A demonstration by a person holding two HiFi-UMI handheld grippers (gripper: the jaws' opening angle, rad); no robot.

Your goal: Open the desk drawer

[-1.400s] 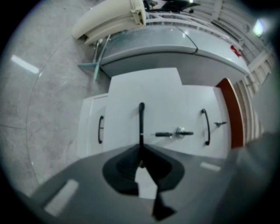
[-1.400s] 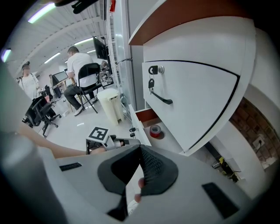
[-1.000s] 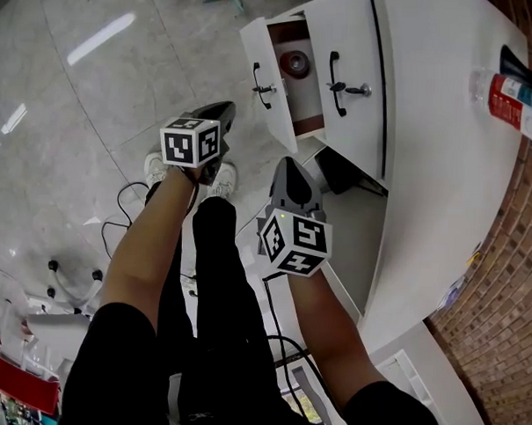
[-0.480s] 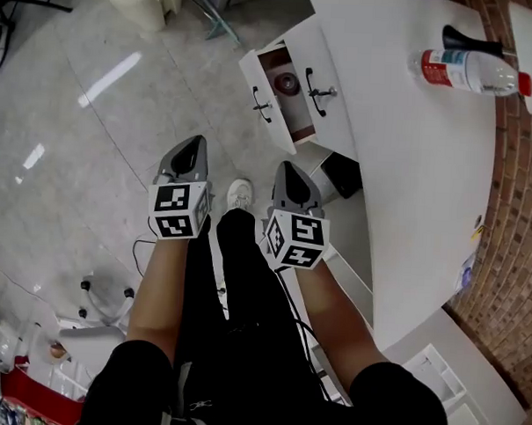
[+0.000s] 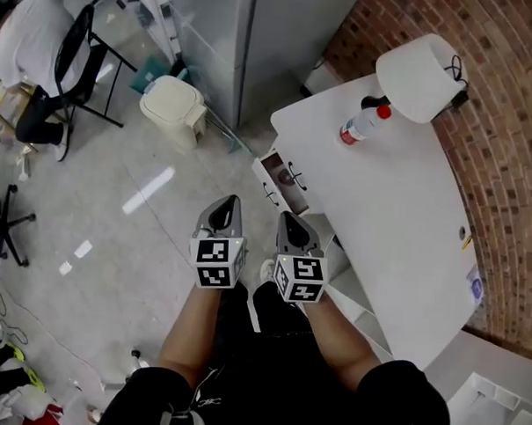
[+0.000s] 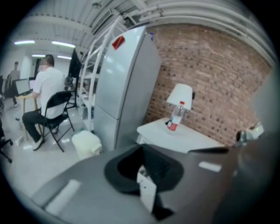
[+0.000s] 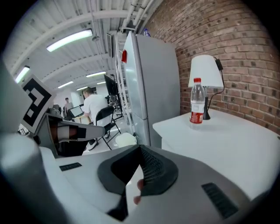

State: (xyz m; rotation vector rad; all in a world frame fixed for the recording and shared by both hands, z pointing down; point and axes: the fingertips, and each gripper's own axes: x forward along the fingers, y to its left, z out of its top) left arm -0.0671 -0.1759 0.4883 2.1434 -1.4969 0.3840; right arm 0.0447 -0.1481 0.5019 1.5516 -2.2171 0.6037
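The white desk (image 5: 398,222) stands at the right, and its drawer (image 5: 279,183) is pulled out toward the floor with a dark handle on its front. Both grippers hang high above the floor, short of the drawer and touching nothing. My left gripper (image 5: 227,207) is shut and empty; in the left gripper view its jaws (image 6: 146,175) meet, with a sliver of the white drawer front showing past them. My right gripper (image 5: 290,224) sits beside it, also shut and empty (image 7: 138,175).
On the desk stand a water bottle (image 5: 362,123) with a red cap and a white lamp (image 5: 421,77). A grey fridge (image 5: 256,39) and a cream bin (image 5: 175,111) are beyond the drawer. A person sits on a black chair (image 5: 31,56) at far left.
Both grippers have risen a long way and come level side by side. The left one has rolled upright. The desk and open drawer now look smaller and farther below.
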